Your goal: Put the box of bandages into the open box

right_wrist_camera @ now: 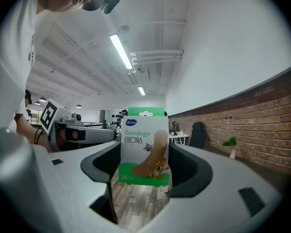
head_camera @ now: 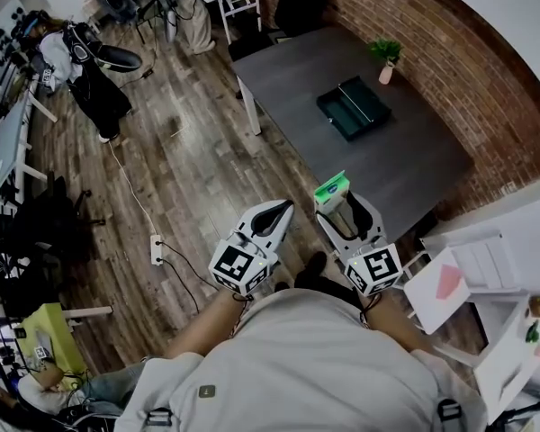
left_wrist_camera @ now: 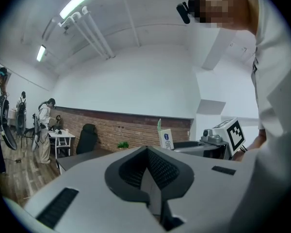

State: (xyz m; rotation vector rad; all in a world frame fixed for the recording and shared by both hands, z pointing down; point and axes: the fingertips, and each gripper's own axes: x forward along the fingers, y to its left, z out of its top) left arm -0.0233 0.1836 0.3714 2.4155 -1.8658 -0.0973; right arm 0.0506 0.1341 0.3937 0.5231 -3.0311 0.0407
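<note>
The box of bandages (right_wrist_camera: 143, 147) is white and green with a cartoon plaster on its front, and it stands upright between the jaws of my right gripper (right_wrist_camera: 144, 165), which is shut on it. In the head view the same bandage box (head_camera: 331, 190) is held by the right gripper (head_camera: 344, 203) above the wooden floor, short of the table's near edge. The open box (head_camera: 353, 108), dark green, lies further off on the grey table (head_camera: 414, 169). My left gripper (head_camera: 282, 209) hangs beside the right one, shut and holding nothing; its jaws meet in the left gripper view (left_wrist_camera: 148, 165).
A small potted plant (head_camera: 387, 57) stands on the table near the brick wall. A white desk with papers (head_camera: 486, 268) is at my right. A power strip and cable (head_camera: 156, 248) lie on the floor to the left. People and chairs are at the far left.
</note>
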